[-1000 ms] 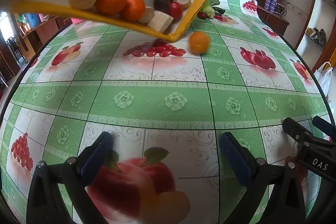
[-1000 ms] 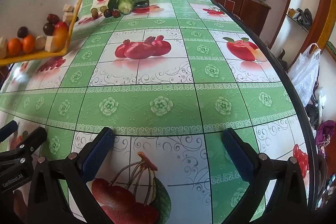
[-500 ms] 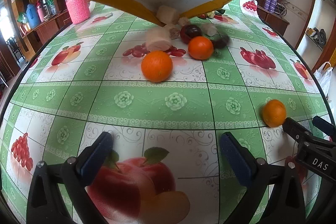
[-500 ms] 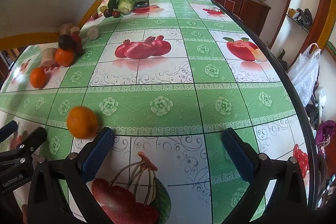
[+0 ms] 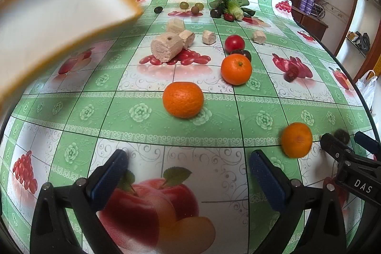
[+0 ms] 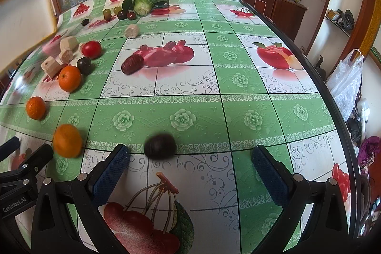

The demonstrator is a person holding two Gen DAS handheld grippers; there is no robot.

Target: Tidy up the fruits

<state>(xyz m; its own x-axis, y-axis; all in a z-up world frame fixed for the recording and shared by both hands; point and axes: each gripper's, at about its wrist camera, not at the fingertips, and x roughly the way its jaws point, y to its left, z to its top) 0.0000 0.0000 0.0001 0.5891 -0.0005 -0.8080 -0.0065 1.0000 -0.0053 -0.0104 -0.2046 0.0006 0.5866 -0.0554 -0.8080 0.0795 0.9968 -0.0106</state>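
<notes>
Both grippers agape, oranges ahead

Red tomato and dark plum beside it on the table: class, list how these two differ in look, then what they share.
The tomato is bright glossy red; the plum is dark purple, almost black. The tomato looks larger than the plum. In the left view the tomato shows whole, while an orange partly hides the plum. Both are round, smooth and loose on the table.
</notes>
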